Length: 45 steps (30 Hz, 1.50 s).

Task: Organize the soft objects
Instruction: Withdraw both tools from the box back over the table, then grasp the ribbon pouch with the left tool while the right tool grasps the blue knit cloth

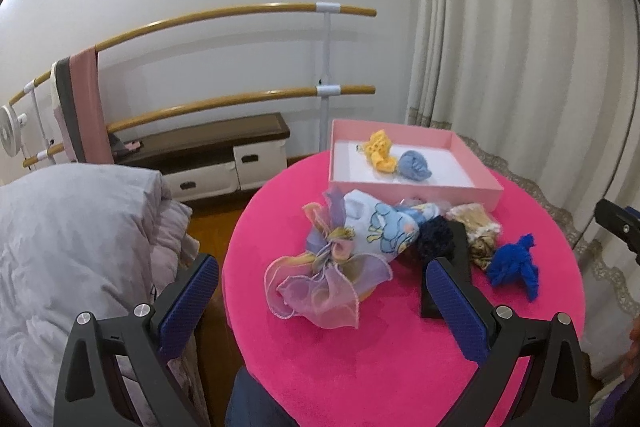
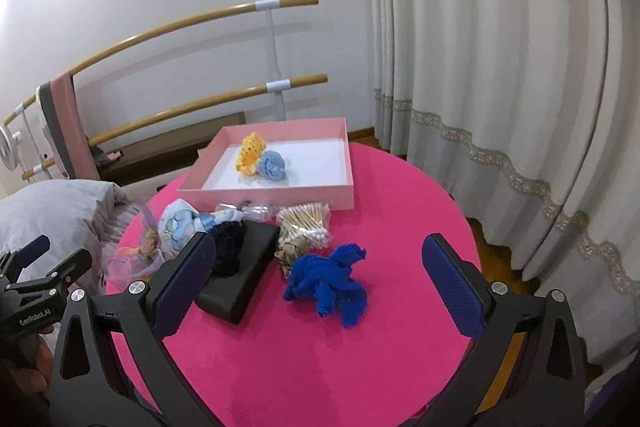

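Note:
On the round pink table [image 1: 360, 355] [image 2: 400, 195] stands a pink tray [image 1: 472, 191] [image 2: 280, 193] holding a yellow knit piece [image 1: 380, 151] [image 2: 250, 153] and a light blue scrunchie [image 1: 415, 167] [image 2: 273, 166]. In front lie a pastel organza scarf [image 1: 324, 283] [image 2: 136, 259], a cartoon-print cloth [image 1: 384, 227] [image 2: 180, 223], a dark navy scrunchie [image 1: 435, 241] [image 2: 226, 247], a tan scrunchie [image 1: 482, 247] [image 2: 294, 251] and a royal blue cloth [image 1: 514, 267] [image 2: 328, 283]. My left gripper [image 1: 322, 301] is open just before the scarf. My right gripper [image 2: 320, 279] is open, its jaws standing either side of the blue cloth.
A black case [image 1: 452, 275] [image 2: 240, 279] and a bag of cotton swabs [image 2: 306, 223] lie among the soft things. A grey duvet [image 1: 72, 247] lies left of the table, with a ballet barre [image 1: 240, 13] and low cabinet [image 1: 208, 155] behind. Curtains [image 2: 500, 67] hang to the right.

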Tool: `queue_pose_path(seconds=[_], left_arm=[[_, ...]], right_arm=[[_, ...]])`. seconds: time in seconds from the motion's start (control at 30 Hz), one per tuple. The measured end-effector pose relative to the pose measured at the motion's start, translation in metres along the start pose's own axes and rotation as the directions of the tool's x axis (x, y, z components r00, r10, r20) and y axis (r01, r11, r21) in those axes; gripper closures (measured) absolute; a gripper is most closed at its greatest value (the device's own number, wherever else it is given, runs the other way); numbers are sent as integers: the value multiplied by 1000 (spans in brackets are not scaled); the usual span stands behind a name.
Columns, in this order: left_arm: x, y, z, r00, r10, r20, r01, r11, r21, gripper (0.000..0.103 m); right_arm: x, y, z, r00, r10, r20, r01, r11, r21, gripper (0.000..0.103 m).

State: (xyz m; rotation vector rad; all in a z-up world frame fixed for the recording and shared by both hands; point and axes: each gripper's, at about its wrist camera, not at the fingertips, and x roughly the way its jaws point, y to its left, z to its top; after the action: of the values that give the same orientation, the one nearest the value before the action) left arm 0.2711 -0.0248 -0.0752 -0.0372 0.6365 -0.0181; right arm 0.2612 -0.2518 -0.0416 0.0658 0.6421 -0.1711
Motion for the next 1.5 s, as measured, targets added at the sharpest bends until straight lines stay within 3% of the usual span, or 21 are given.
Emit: queue_pose_path(seconds=[0.9,1.0,1.1,1.23,1.3,1.33,1.43,1.5], left_arm=[[145,18,-5,986,23,-165,-25,1000,-14,0],[165,23,-6,981,4,-195,-11,999,-37,6],[183,25,-6,972,-38,-232,27,998,-51,24],[200,27,-6,960,-72,-270,60,997,-52,55],[204,28,-5,959,-75,-274,64,997,-51,60],[206,29,-4,958,-83,-274,71,996,-52,68],[206,30,-1,958,-88,-274,78,996,-47,76],[204,30,-2,958,-89,-272,80,996,-46,79]], right_arm=[[107,-18,-33,967,-16,-256,24,999,26,0],[119,-18,-38,959,-14,-282,23,999,26,0],[130,-16,-41,952,-8,-307,16,1000,24,0],[140,-15,-46,946,1,-323,7,1000,24,0],[143,-16,-48,945,1,-326,8,1000,28,0],[145,-17,-49,944,1,-329,10,999,31,1],[147,-20,-52,942,4,-335,11,999,43,13],[148,-21,-54,941,15,-339,0,999,42,28]])
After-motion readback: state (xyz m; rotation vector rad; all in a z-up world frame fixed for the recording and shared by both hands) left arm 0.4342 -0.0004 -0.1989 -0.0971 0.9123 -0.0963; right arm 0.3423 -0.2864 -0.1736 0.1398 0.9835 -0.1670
